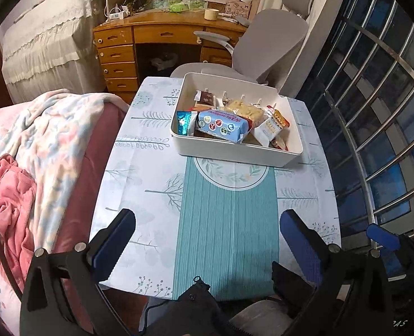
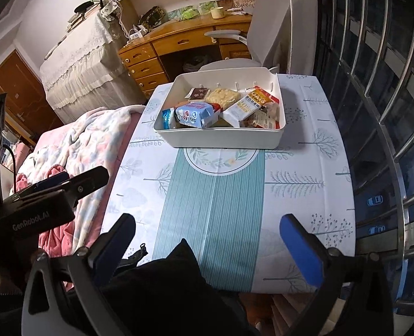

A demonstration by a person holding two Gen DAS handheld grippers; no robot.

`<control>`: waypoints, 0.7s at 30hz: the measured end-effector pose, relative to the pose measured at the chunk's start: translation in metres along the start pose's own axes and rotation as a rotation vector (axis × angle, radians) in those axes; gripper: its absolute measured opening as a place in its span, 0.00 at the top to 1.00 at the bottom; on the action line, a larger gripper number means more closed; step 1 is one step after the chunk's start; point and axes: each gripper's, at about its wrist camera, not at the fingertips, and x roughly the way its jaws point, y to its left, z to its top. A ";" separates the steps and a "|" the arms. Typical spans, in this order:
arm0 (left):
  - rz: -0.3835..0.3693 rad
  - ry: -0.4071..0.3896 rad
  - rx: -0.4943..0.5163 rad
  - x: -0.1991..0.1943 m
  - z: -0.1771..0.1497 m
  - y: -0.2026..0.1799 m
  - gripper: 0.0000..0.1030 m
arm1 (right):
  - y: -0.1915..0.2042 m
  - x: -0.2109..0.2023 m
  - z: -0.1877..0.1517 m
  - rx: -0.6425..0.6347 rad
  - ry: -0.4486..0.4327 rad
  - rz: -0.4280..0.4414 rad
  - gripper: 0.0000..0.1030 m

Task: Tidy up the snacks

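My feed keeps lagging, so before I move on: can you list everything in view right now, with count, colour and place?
white rectangular plastic bin: 1, white, far half of the table, holding all the snacks
light blue snack pack with round icons: 1, light blue, front of the bin
teal foil packet: 1, teal, bin's left end
pale yellow bagged snack: 1, yellow, back middle of the bin
white and orange pouch: 1, right side of the bin
brown wrapped bar: 1, brown, back left of the bin
tree-print tablecloth with teal stripe: 1, white and teal, covers the table
grey office chair: 1, behind the table
wooden desk: 1, beyond the chair
pink and floral blankets: left of the table
left gripper: open, empty, near table edge
right gripper: open, empty, near table edge
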 end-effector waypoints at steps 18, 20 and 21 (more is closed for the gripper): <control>0.000 -0.011 0.019 -0.007 -0.012 -0.010 0.01 | -0.005 0.002 -0.010 -0.001 0.026 0.011 0.00; 0.001 -0.010 0.026 -0.007 -0.012 -0.013 0.01 | -0.005 0.002 -0.010 0.001 0.027 0.012 0.00; 0.000 -0.010 0.030 -0.006 -0.012 -0.014 0.01 | -0.005 0.002 -0.010 -0.001 0.027 0.012 0.00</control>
